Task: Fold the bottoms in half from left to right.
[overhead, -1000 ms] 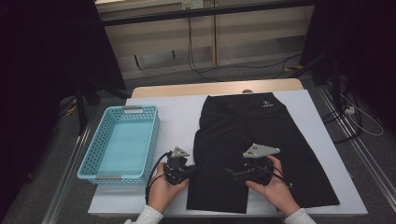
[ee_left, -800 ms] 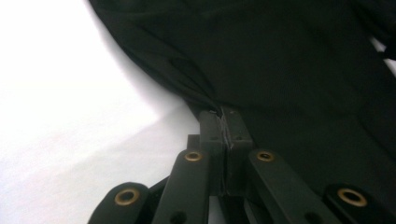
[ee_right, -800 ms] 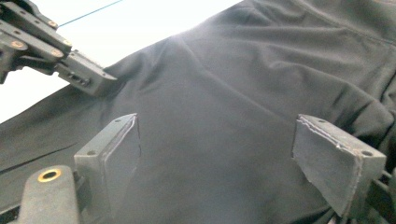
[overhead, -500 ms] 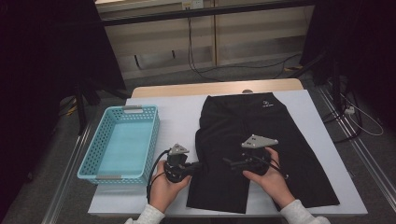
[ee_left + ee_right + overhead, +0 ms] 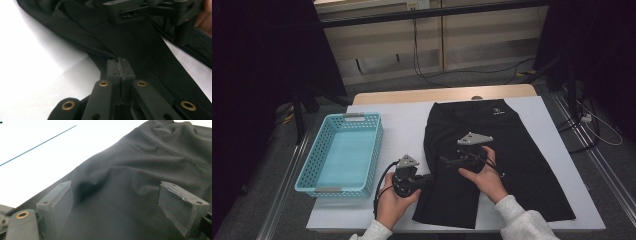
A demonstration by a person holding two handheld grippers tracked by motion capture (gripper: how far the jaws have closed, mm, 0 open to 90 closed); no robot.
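We have a black garment (image 5: pixel 492 165), apparently shorts, spread flat on the white table (image 5: pixel 402 125), its long axis running from the far waistband toward us. The blue basket (image 5: pixel 339 155) sits well apart, beyond the garment's left edge.

The left gripper (image 5: pixel 428 178) is clenched on that left edge. In the left gripper view the pads (image 5: pixel 121 68) meet with a thin fold of fabric pinched between them, and the cloth rises in a ridge away from the jaw tips. The garment therefore lies ahead of these jaws and to their right.

The right gripper (image 5: pixel 447 161) hovers over the same left half of the garment, just beyond the left gripper. Its jaws stand released. In the right gripper view the two pads (image 5: pixel 181 206) are wide apart with bare cloth between them, and neither presses on the fabric. A shallow wrinkle (image 5: pixel 87 186) sits just ahead of the left jaw.

We judge that the coming move turns on this wrinkle: the right jaws must descend onto cloth directly below and slightly ahead of them. The right hand is nearer to that spot.
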